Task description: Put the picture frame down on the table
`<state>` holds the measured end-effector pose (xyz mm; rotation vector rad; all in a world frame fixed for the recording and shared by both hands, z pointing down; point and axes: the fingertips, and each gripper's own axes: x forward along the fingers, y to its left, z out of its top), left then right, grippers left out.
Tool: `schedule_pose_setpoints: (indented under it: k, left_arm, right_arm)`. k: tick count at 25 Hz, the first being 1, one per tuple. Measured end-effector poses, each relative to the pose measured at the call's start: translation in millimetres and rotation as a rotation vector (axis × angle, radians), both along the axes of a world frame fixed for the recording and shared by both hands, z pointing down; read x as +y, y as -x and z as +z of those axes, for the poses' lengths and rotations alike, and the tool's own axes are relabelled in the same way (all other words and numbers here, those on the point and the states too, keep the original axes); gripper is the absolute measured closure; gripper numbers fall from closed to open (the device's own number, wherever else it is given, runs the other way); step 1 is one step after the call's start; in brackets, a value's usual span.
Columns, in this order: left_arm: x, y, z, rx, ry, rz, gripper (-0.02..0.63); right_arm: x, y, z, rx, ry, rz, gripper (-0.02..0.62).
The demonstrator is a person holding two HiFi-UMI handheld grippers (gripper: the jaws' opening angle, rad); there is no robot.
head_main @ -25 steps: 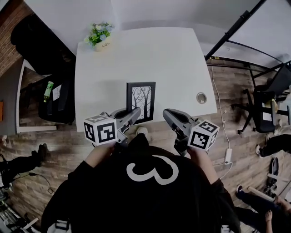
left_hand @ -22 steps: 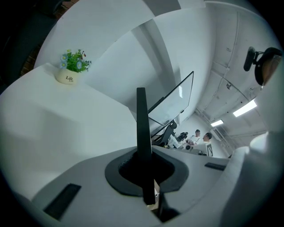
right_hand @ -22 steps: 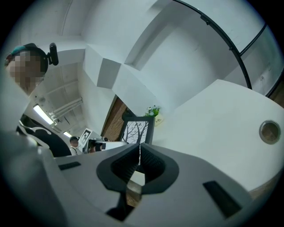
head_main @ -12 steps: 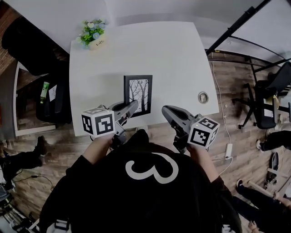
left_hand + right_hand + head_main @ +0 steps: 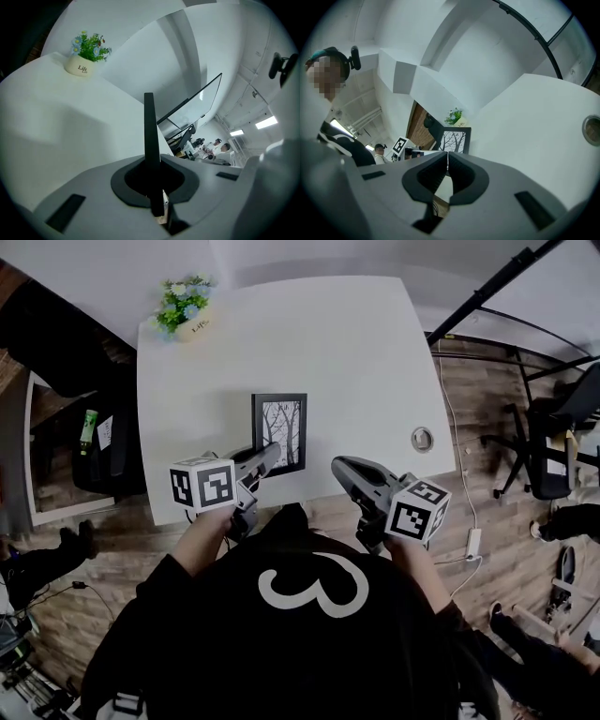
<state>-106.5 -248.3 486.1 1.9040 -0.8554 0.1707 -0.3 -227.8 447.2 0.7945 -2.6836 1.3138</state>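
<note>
Left hand-held gripper [image 5: 268, 457] is what we're fretting about, because it's carrying the whole picture frame [image 5: 279, 432] alone, by a thin strip of its lower left border. With such a small bite, we're guessing the frame could swing in the pinch or slide out if a corner bumps the worktop [image 5: 356, 362] first.

Other worry: the frame is sitting low in the middle of the head view, right by the worktop's near edge. If we're letting go there while it's standing up, it could tip back over the edge onto the wooden floor [image 5: 323, 507], or slap down flat on its face. We can't tell from these views whether its bottom edge is touching the worktop. The flower pot [image 5: 187, 315] at the upper left is well apart, so no trouble there.

As for the grip, we're seeing the left jaws squeezed nearly together on the frame, which is showing edge-on as a dark bar rising from between them in the left gripper view. The right hand-held gripper [image 5: 340, 468] is hovering just to the lower right of the frame, jaws pressed together with nothing in them, so it isn't steadying anything.
</note>
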Motion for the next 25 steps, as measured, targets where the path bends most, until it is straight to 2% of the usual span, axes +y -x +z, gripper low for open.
schedule_pose_setpoints:
  k: [6, 11, 25]
  left_arm:
    - [-5, 2, 18, 0.01, 0.046, 0.001, 0.577]
    - [-9, 4, 33, -0.011, 0.067, -0.001, 0.577]
    - [-14, 2, 53, 0.014, 0.128, -0.008, 0.577]
  right_arm:
    - [-4, -2, 6, 0.005, 0.021, 0.01, 0.571]
    - [-8, -2, 9, 0.011, 0.032, 0.021, 0.571]
    - [-11, -7, 15, 0.007, 0.047, 0.05, 0.571]
